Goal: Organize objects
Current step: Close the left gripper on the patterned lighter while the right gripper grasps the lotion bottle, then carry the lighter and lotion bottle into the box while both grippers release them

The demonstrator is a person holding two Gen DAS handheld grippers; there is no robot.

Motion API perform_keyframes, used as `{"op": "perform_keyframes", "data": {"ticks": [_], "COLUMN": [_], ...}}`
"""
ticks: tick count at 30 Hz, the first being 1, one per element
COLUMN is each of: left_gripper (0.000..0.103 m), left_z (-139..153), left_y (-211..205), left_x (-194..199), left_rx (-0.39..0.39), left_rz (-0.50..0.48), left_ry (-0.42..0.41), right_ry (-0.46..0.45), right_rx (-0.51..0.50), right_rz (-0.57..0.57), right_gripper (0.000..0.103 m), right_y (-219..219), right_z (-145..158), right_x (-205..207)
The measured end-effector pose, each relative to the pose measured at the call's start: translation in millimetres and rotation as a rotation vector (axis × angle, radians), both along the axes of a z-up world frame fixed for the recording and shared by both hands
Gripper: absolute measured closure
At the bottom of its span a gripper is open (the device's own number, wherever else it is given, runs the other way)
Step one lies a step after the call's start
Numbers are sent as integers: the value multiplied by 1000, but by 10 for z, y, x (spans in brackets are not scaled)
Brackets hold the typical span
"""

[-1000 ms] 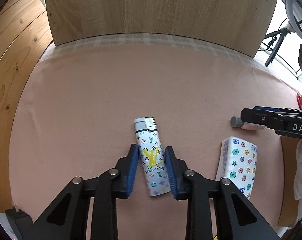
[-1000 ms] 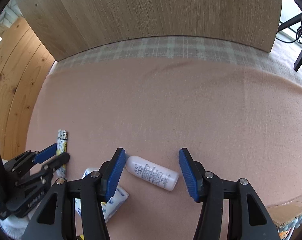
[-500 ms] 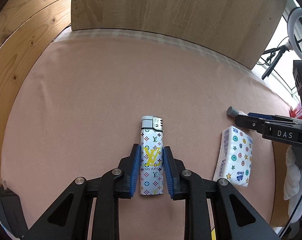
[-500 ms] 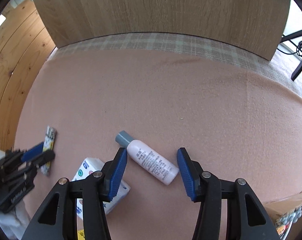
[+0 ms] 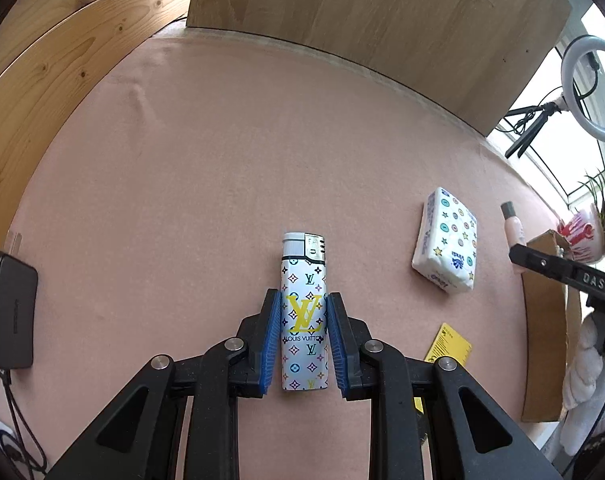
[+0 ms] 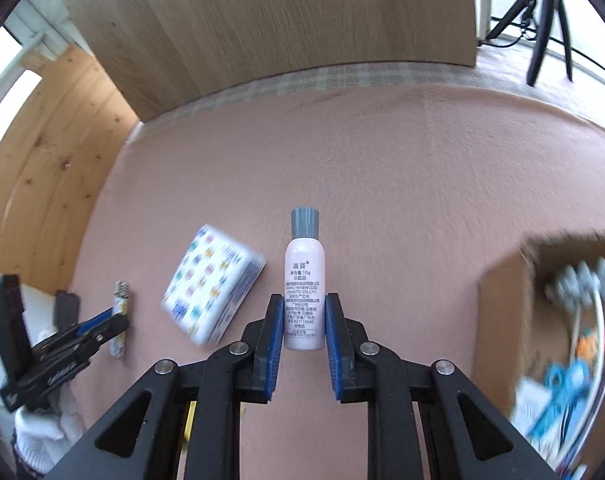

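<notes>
A light, stiff lighter [image 5: 304,320] is being clamped mid-body by the left hand-held gripper [image 5: 304,338], while a slick little bottle [image 6: 305,300] is being pinched low by the right hand-held gripper [image 6: 304,344], a tissue pack [image 6: 212,284] lying at its 10 o'clock.

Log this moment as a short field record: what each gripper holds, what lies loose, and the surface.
left gripper: shut on lighter
right gripper: shut on small bottle, grey cap pointing away
loose: tissue pack, lying between the two grippers
surface: pink cloth
right side: open cardboard box, contents blurred
</notes>
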State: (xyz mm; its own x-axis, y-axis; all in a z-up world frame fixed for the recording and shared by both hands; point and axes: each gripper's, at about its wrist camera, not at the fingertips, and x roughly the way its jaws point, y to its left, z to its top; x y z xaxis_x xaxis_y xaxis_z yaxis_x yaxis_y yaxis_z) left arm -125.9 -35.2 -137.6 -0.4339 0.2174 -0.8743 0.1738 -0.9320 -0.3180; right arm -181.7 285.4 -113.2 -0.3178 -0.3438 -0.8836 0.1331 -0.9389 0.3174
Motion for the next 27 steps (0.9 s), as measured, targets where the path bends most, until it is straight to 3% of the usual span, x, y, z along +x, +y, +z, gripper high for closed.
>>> {"op": "perform_keyframes", "data": {"ticks": [4,12,17,27], "left_gripper": [79,79,79,79], "left_z": [88,419,594,863], "left_y": [84,579,1087,2307], "left_x": [85,57,-65,-343], "left_rx": [-26,12,47,98], "left_rz": [-23,-110,-203,-397], "left_ry": [16,78,116,160], "right_ry": [50,113,134,112], "right_rx": [-21,10,55,44], "right_rz": [-14,-135,-209,-310], "right_gripper": [85,85,85,85], "right_y": [190,834,1174,1648], "right_z": [250,615,684,587], "right_x": [418,981,1229,1626]}}
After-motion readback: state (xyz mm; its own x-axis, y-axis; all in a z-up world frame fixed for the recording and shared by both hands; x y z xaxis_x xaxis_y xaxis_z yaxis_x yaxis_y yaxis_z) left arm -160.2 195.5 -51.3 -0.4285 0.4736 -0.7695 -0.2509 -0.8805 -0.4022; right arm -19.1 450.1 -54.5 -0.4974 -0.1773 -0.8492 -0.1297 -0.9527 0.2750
